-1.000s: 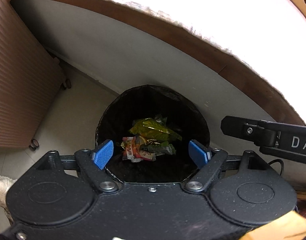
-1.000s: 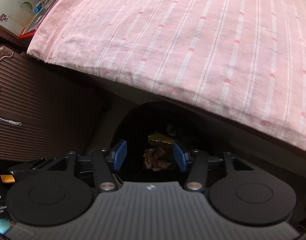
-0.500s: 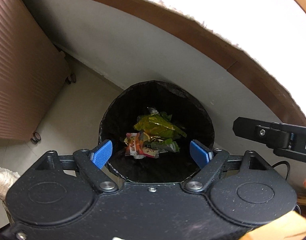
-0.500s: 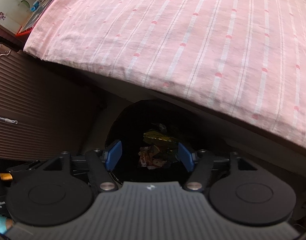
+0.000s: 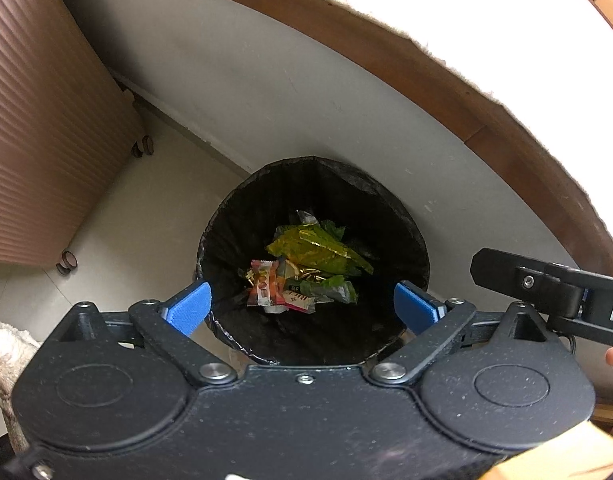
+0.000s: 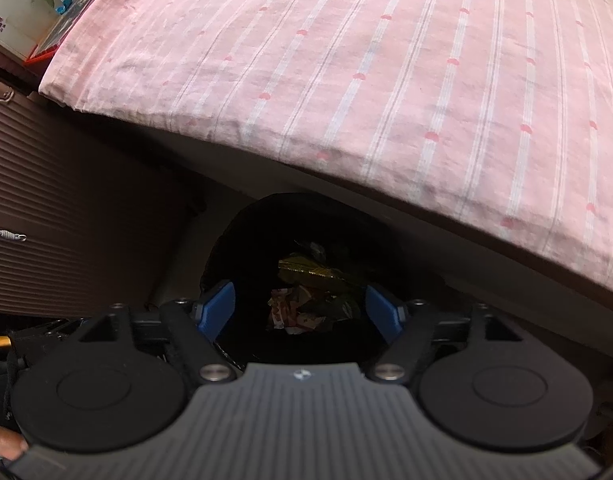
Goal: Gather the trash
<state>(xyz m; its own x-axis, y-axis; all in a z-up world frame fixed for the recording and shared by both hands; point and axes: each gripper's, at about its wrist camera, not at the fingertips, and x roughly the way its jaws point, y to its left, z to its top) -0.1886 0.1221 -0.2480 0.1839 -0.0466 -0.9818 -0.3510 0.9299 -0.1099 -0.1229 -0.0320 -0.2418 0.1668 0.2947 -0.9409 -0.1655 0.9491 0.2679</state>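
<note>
Now both tools are held above the black-lined bin (image 5: pixel 312 260), where the wrappers (image 5: pixel 302 276) are already lying at the bottom. The left gripper (image 5: pixel 302 310) and right gripper (image 6: pixel 300 312) are being spread, with nothing between their jaws. A clean drop is best ensured by centring over the rim. The bed (image 6: pixel 386 80) and suitcase (image 5: pixel 38 140) crowd the bin closely.

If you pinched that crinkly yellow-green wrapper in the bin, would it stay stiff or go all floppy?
Probably floppy: the crinkled yellow-green foil wrapper already lies creased and bent over the other wrappers in the black-lined round bin. It looks thin, so likely very light. Its shiny surface might slip between pads.
</note>
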